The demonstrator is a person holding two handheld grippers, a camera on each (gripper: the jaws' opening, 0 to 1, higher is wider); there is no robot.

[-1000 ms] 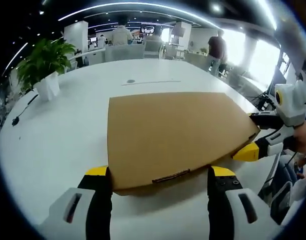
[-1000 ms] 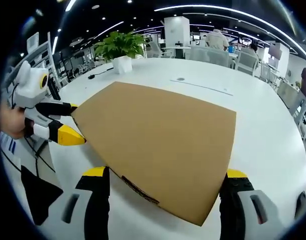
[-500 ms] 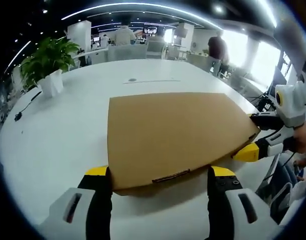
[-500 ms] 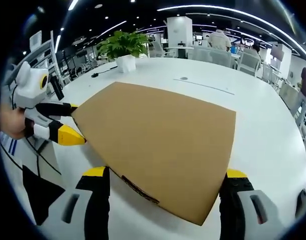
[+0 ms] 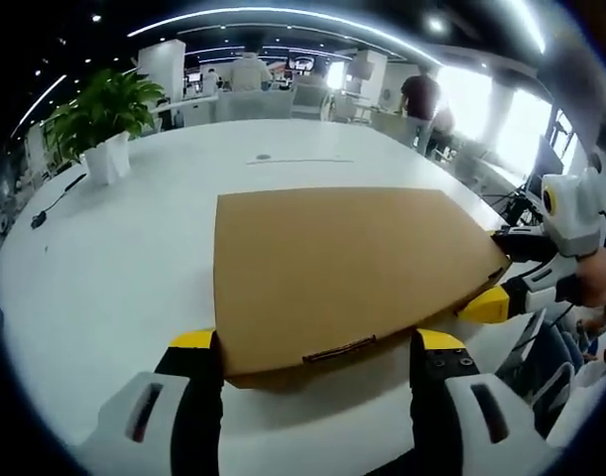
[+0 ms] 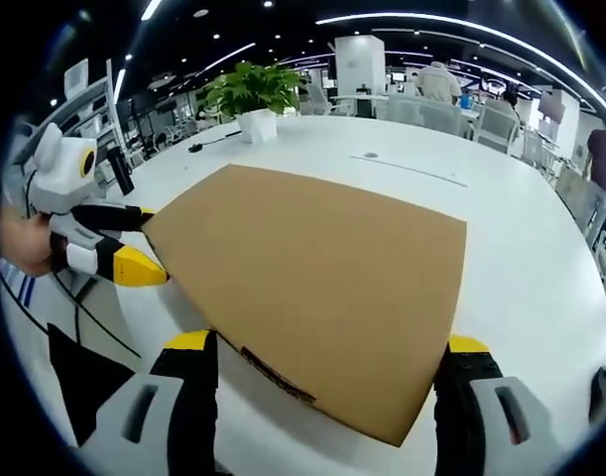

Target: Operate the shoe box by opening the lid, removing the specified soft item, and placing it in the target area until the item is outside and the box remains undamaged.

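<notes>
The white surface (image 5: pixel 104 258) is the largest thing here, round-edged and broad, and the brown cardboard shoe box (image 5: pixel 342 268) lies flat on it near the person's edge, its lid down and closed. The soft item is not to be seen — by my judgement it is inside, so opening has not yet begun.

The left gripper (image 5: pixel 317 347) sits at one corner of the box with its fingers apart, one on each side of the lid's near edge, which bears a small slot or tab. The right gripper (image 6: pixel 327 352) does the same at the adjoining corner, fingers spread and clamped on nothing. Each shows in the other's view as a white body with yellow tips just beside the box edge, held by a hand (image 6: pixel 20 243).

The risk I see: pinching thin cardboard at two corners and lifting unevenly could crease or tear the lid, or drag the whole box instead of opening it. If the lid fits tightly, the base may rise with it.

Further off, a potted plant (image 6: pixel 248 94) stands at the far rim beside a dark cable (image 5: pixel 50 198), well apart from the box. Chairs and people fill the office beyond — nothing obstructs the lift.
</notes>
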